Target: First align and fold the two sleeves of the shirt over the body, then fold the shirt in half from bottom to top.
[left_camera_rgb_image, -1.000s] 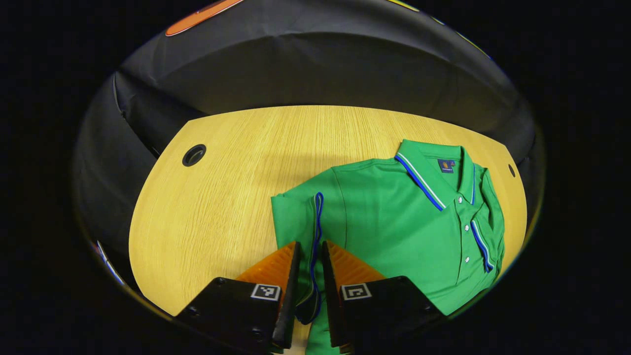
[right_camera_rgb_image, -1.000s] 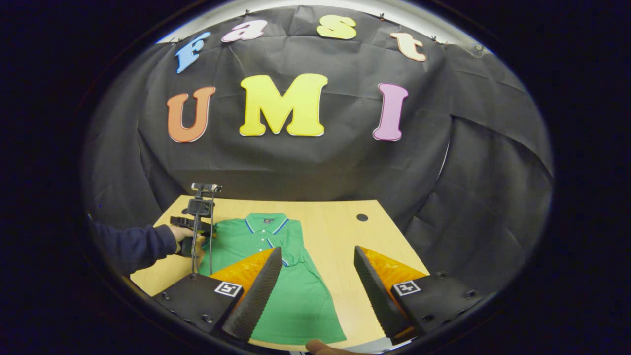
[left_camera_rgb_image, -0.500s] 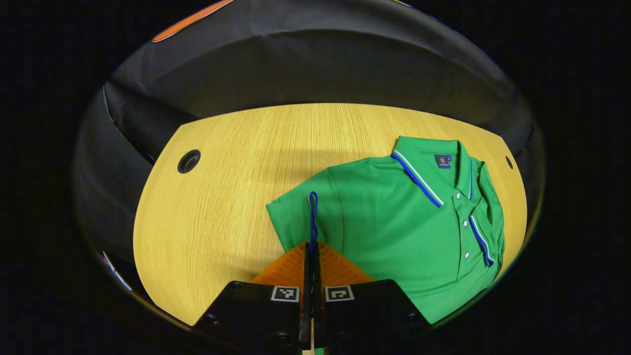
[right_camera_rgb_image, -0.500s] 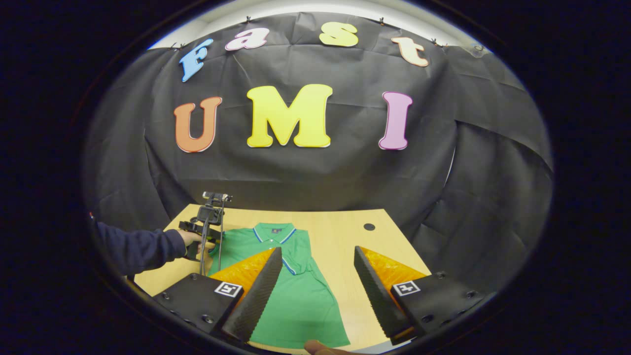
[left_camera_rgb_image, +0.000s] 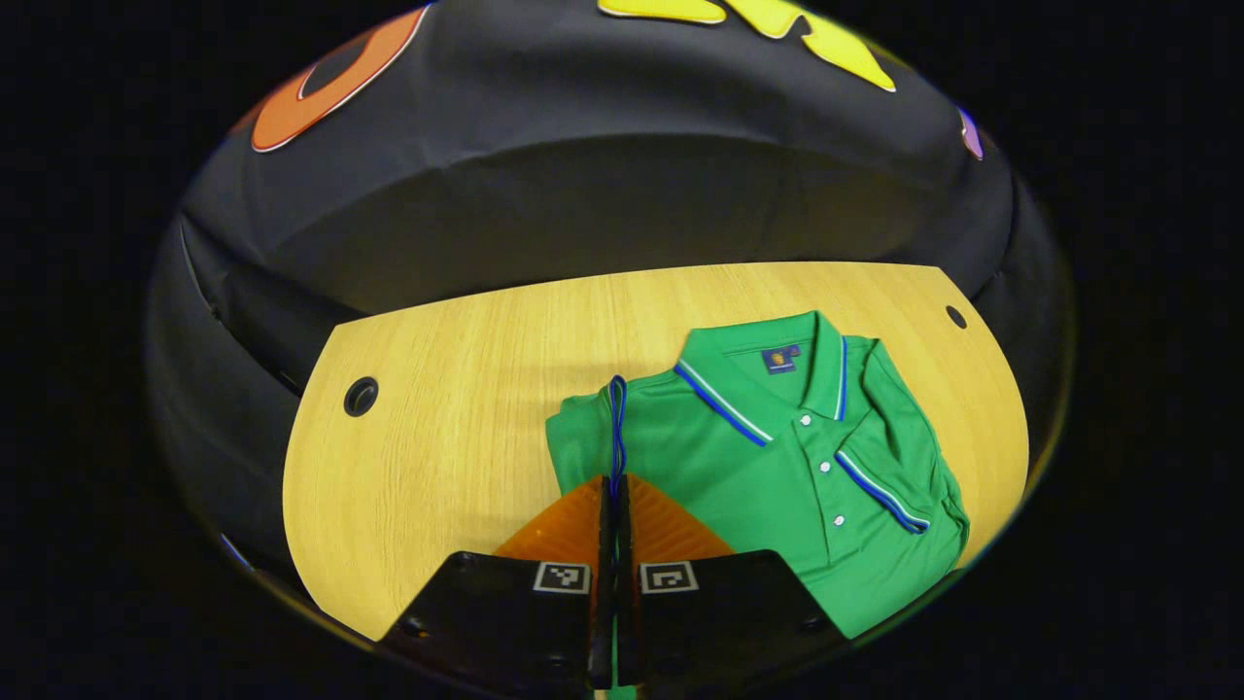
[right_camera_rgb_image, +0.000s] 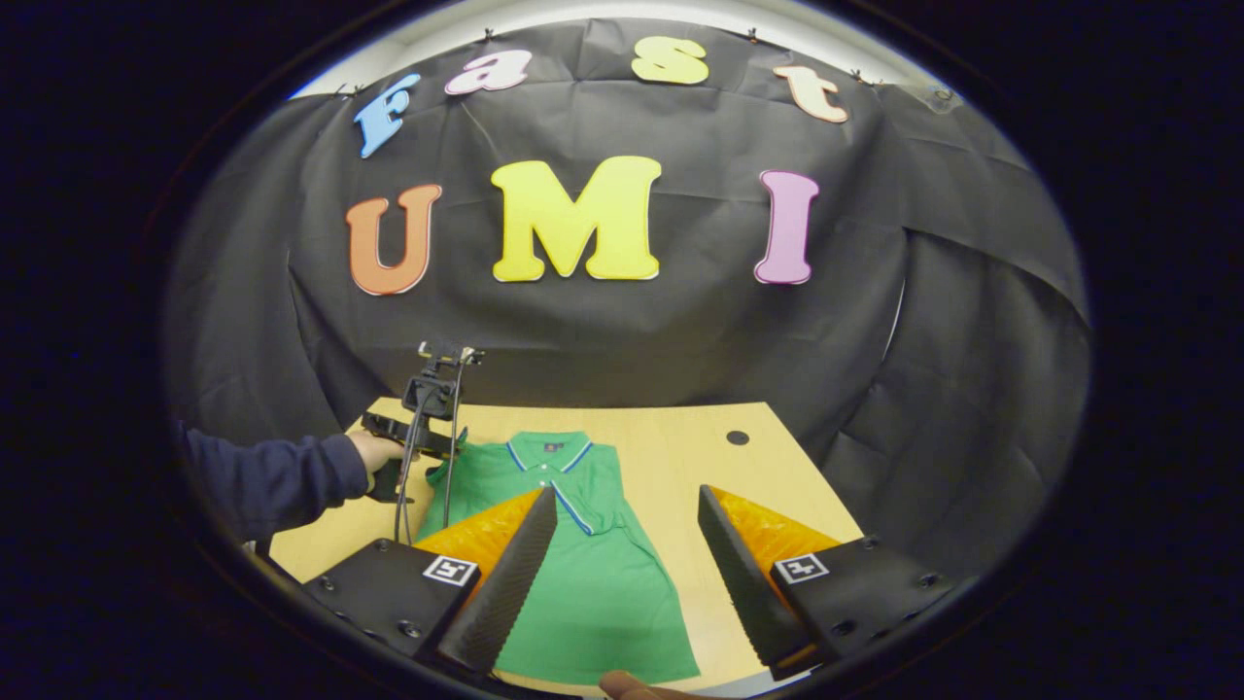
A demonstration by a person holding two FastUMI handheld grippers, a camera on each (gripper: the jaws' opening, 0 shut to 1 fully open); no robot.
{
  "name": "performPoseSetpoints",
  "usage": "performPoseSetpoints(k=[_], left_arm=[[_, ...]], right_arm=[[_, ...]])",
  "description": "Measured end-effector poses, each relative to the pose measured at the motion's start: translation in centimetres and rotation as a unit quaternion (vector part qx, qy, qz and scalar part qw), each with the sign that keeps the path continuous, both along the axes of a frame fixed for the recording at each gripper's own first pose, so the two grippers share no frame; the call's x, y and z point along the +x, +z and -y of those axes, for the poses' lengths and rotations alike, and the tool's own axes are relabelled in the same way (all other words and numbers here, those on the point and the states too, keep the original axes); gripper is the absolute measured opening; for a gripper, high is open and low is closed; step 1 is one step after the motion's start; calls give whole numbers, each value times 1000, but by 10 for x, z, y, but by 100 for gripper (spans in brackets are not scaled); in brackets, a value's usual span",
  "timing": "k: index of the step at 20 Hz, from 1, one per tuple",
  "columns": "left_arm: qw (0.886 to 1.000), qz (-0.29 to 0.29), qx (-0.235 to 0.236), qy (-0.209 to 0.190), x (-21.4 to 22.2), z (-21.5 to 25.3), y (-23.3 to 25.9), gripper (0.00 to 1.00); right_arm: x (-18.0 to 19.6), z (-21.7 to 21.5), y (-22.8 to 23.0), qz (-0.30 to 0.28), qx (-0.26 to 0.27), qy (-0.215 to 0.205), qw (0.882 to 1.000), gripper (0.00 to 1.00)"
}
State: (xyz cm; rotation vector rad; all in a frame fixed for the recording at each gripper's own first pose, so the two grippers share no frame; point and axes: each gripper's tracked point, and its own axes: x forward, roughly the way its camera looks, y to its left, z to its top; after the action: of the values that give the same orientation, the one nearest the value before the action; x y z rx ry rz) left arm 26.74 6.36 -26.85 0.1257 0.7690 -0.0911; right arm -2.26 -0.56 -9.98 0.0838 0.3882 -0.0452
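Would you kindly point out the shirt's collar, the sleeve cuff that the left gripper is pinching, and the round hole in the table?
collar (left_camera_rgb_image: 777,362), left gripper view, on the inner neckband.
sleeve cuff (left_camera_rgb_image: 616,428), left gripper view, on its blue-trimmed edge above the shut fingers.
hole in the table (left_camera_rgb_image: 361,396), left gripper view, at its dark centre.

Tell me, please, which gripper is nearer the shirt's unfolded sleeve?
Left. The left gripper is shut on that sleeve; the right gripper hangs open above the shirt, touching nothing.
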Motion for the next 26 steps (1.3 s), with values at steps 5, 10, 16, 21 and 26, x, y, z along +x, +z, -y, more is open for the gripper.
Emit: performPoseSetpoints(k=[5,10,16,21,26], left_arm=[[999,-3,31,-33,-6,30,-8,5],[994,-5,75,-78,-13,58,-17,5],[989,-39,66,-123,-24,98,-41,7],[989,-60,34,-129,-34,114,-51,23],[990,-47,8,-129,-49,114,-28,78]], right_arm=[[-3,4,-10,-13,3,-10,1000,92],[-6,9,-20,-26,5,-21,999,95],[-7,15,-31,-43,5,-32,999,92],[-18,21,-36,-48,2,-48,998,95],[-16,26,-32,-43,-3,-44,998,95]])
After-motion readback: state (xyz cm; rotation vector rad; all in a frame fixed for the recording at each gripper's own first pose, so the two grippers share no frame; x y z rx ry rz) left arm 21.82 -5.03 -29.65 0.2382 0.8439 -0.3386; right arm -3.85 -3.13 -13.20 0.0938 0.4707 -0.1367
